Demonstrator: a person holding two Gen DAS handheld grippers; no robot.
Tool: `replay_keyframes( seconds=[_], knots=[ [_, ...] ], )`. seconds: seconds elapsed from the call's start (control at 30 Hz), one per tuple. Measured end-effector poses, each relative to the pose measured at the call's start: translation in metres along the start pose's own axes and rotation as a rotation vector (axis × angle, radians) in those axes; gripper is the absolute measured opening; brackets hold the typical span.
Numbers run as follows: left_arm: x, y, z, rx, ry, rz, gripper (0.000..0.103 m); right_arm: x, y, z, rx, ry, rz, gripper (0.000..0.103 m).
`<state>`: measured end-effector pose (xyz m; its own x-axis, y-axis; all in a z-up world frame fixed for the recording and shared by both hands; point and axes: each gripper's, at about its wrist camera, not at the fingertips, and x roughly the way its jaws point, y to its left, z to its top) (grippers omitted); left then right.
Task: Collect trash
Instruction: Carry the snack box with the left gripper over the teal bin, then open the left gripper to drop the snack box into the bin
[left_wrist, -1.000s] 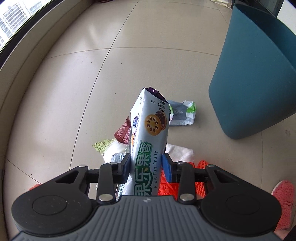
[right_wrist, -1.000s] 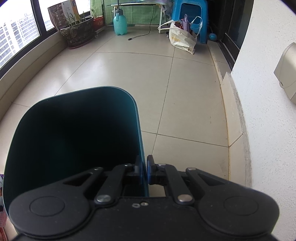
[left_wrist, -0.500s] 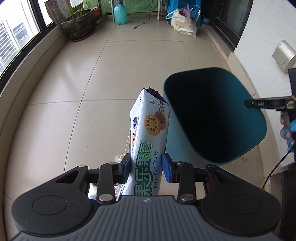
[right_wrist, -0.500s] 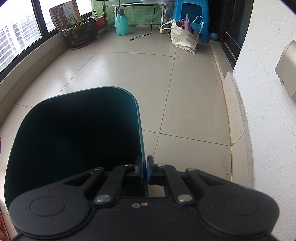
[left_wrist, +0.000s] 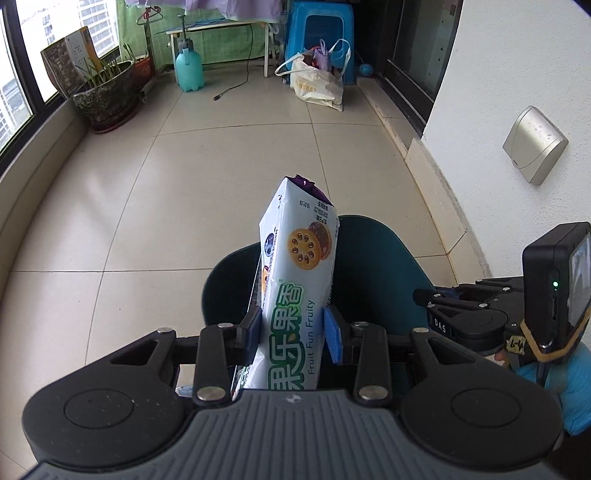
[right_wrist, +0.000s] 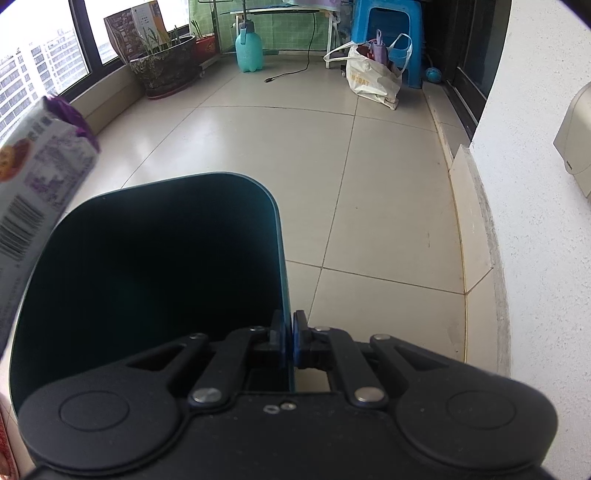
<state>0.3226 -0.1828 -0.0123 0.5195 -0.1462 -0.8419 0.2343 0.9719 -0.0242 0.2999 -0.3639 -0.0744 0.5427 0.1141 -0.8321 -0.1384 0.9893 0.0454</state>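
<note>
Gripping a tall white biscuit packet (left_wrist: 295, 295) printed with green characters, the words "Fruit Fun Fruity" and pictures of round biscuits, the left gripper (left_wrist: 293, 334) has its blue pads pressed against the packet's two long sides, jaws partly apart to the packet's width. The packet stands nearly upright between the fingers, its torn purple top end pointing away from the camera. In the left wrist view it sits in front of the open mouth of a dark teal plastic waste bin (left_wrist: 380, 273), whose rim shows on both sides of the packet; whether the packet is directly over the opening cannot be told from that view. In the right wrist view the same packet (right_wrist: 33, 192) enters at the far left edge, barcode side showing, its purple end tilted toward the upper right, just beside the bin's left rim.

The right gripper (right_wrist: 290, 339) is clamped on the bin's thin right-hand wall (right_wrist: 282, 258), one pad inside and one outside, the jaws almost together. In the left wrist view this gripper (left_wrist: 424, 297) reaches in from the right, with a black camera block mounted on it and a blue-gloved hand (left_wrist: 565, 384) below.

Beige floor tiles (left_wrist: 192, 206) stretch away from the bin. Far back stand a patterned ceramic planter with green shoots (left_wrist: 105, 94), a turquoise spray bottle (left_wrist: 188, 70), a cream shopping bag with loop handles (left_wrist: 317, 83) and a blue plastic stool (left_wrist: 321, 33). A white wall (left_wrist: 517, 74) runs along the right side.
</note>
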Motion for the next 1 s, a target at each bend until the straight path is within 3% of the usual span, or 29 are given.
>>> replay_keyframes(
  seconds=[0.13,0.4,0.67,0.73,1.0],
  knots=[
    [0.039,-0.009,-0.005,-0.019,0.047,-0.025,0.035,0.000,0.000,-0.001,-0.005,-0.002,0.001,0.004],
    [0.095,-0.012,-0.034,-0.038,0.188,-0.001,0.037,0.001,0.000,-0.001,-0.004,-0.003,0.005,0.004],
    [0.106,-0.013,-0.045,-0.035,0.203,-0.008,0.043,0.001,-0.002,0.000,-0.001,-0.003,0.010,0.004],
    [0.105,-0.012,-0.047,-0.039,0.195,-0.016,0.050,0.002,-0.002,0.000,0.003,-0.002,0.012,0.004],
    [0.082,-0.006,-0.052,-0.024,0.134,-0.048,0.054,0.002,-0.002,0.000,0.003,-0.003,0.018,0.004]
  ],
)
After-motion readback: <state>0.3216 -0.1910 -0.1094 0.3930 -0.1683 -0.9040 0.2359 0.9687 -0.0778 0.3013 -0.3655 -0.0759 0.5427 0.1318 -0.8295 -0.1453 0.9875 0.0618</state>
